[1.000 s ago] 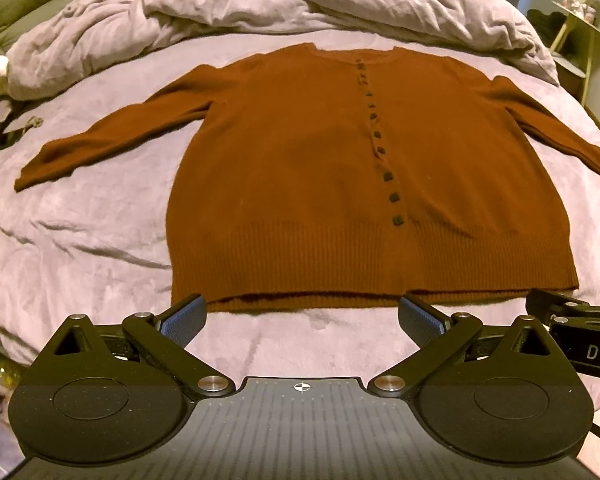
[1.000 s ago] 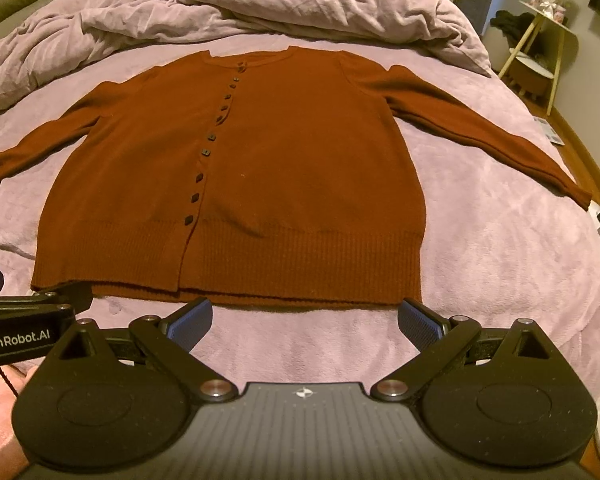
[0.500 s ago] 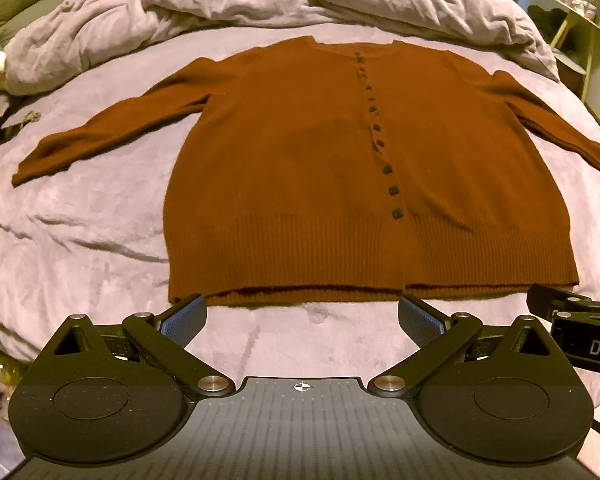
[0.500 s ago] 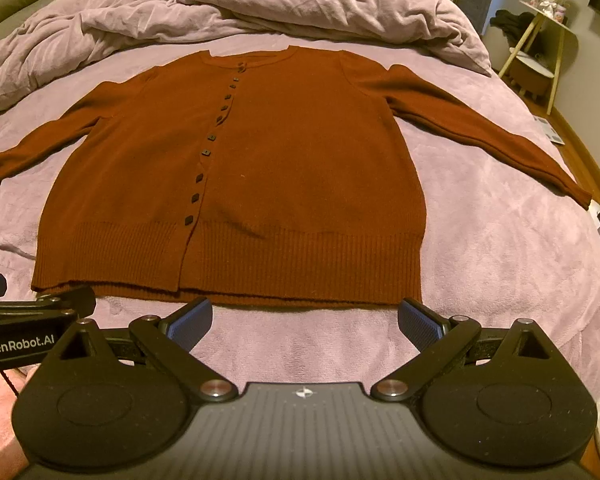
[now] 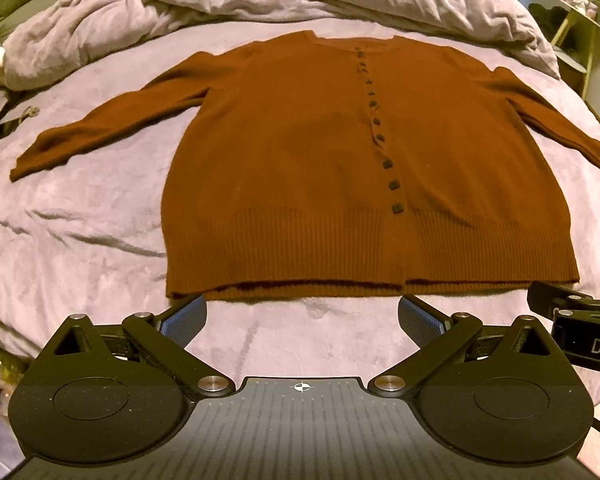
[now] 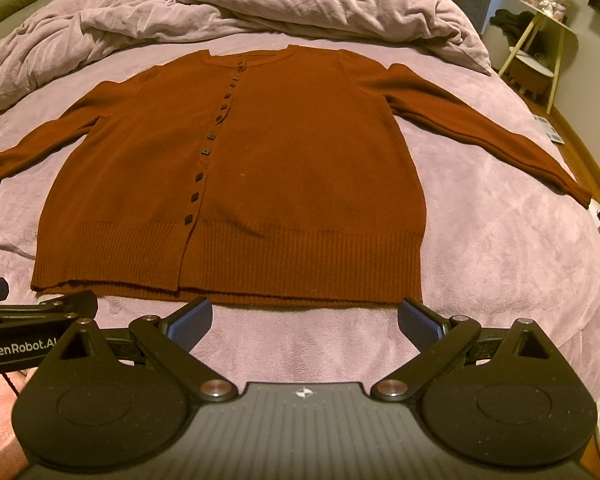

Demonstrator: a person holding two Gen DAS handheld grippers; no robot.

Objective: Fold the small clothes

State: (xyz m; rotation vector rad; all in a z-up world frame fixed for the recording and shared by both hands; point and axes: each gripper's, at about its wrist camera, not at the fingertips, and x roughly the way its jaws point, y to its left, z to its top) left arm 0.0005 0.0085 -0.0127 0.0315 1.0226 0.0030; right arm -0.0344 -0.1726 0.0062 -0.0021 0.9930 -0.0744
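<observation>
Lying flat, buttoned, sleeves spread, the rust-brown cardigan [image 5: 300,168] is filling the middle of the bed [image 5: 80,200]. I am holding left gripper [image 5: 302,316] and right gripper [image 6: 305,316] near its hem, jaws wide and empty.

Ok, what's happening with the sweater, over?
Left gripper open, right gripper open, both empty. Cardigan flat on bed, buttoned, unfolded. Nothing blocking it.

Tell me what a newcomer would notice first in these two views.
A rust-brown cardigan lies flat and buttoned in the middle of the purple bed, sleeves spread to both sides. Behind it, a rumpled duvet is heaped. Both the left hand-held gripper and the right hand-held gripper hover open just short of the hem.
</observation>
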